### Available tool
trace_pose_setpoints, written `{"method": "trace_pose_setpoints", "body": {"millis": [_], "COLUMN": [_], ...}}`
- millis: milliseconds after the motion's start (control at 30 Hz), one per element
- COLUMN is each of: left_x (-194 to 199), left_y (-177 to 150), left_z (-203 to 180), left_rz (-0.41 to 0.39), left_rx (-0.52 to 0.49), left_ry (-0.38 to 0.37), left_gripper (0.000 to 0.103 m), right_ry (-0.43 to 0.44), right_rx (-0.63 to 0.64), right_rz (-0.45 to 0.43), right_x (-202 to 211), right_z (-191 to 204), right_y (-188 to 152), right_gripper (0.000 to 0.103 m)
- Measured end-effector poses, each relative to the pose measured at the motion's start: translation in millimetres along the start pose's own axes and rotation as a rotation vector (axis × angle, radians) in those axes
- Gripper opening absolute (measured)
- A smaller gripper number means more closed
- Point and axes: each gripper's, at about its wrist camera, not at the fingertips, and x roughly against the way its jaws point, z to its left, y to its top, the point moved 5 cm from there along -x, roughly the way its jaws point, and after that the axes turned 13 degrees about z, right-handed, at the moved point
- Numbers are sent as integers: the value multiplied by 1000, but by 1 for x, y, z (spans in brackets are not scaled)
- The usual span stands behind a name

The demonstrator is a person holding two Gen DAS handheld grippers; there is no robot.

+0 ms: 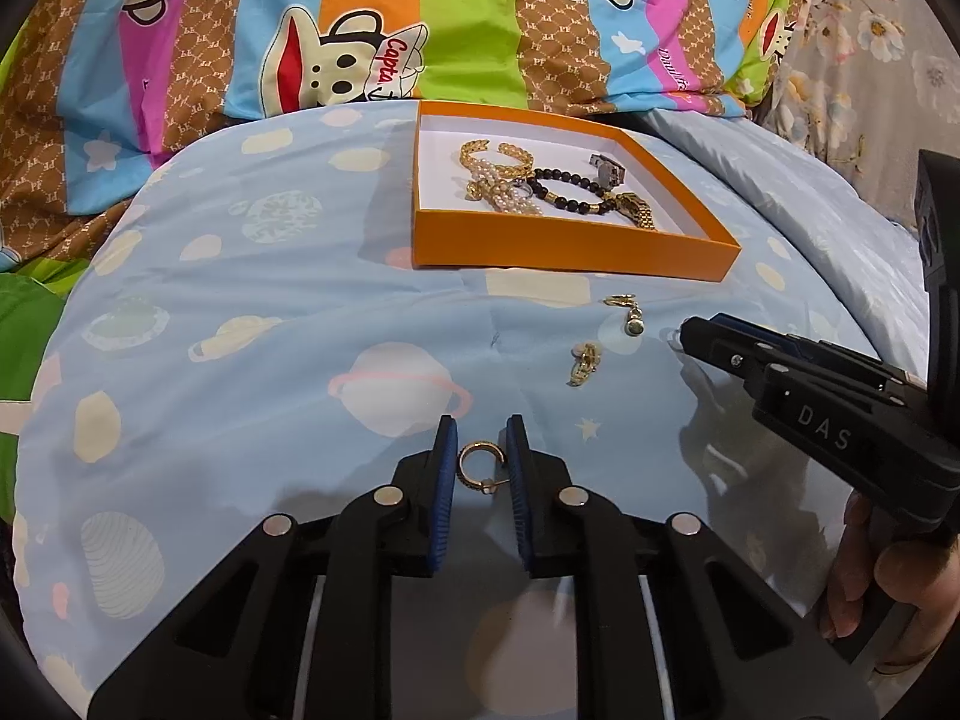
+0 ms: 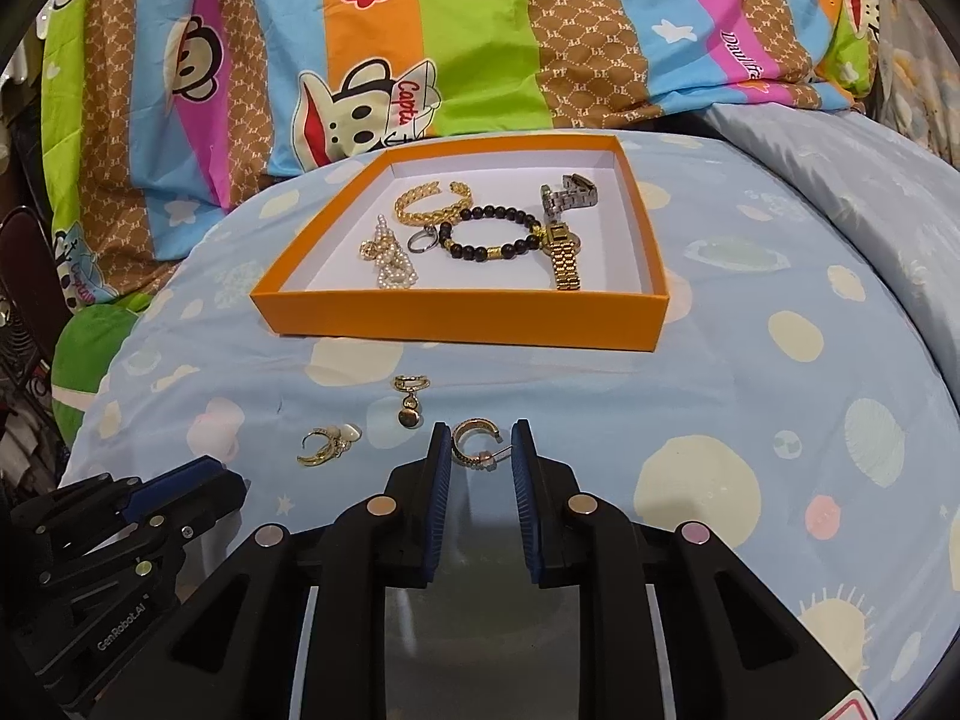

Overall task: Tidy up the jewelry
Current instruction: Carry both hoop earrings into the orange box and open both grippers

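My left gripper (image 1: 480, 438) is shut on a gold hoop earring (image 1: 462, 468), its blue pads touching both sides, low over the blue planet-print sheet. My right gripper (image 2: 480, 438) is shut on a matching gold hoop earring (image 2: 474, 423), whose post meets the right pad. Two more earrings lie loose on the sheet: a gold drop earring (image 2: 410, 405) and a gold one with pale stones (image 2: 327, 444). Beyond them sits an orange box (image 2: 456, 318) holding a gold cuff (image 2: 429, 204), a pearl strand (image 2: 393, 267), a black bead bracelet (image 2: 486, 234) and a gold watch (image 2: 564, 258).
A silver watch (image 2: 570, 195) and a ring (image 2: 420, 240) also lie in the box. A striped cartoon-print quilt (image 2: 456, 30) is heaped behind the box. The right gripper (image 1: 684, 333) enters the left wrist view from the right, a hand (image 1: 900, 588) on its grip.
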Motion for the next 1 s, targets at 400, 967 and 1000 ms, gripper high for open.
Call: {"method": "trace_pose_setpoints", "body": {"millis": [400, 967, 1000], "left_x": [20, 41, 37], "left_y": [-7, 99, 110], "left_z": [-17, -24, -23], "left_rz": [-19, -158, -160], "left_rx": [-27, -93, -86], "left_ry": [-58, -8, -11], "left_gripper": [16, 16, 16], "right_ry": [19, 16, 22], "right_rx": [-29, 14, 11], "right_rz": [-43, -152, -153], "right_x": [28, 48, 46], "right_z": [-12, -23, -24], "right_y": [-10, 66, 74], "right_gripper": [19, 19, 19]}}
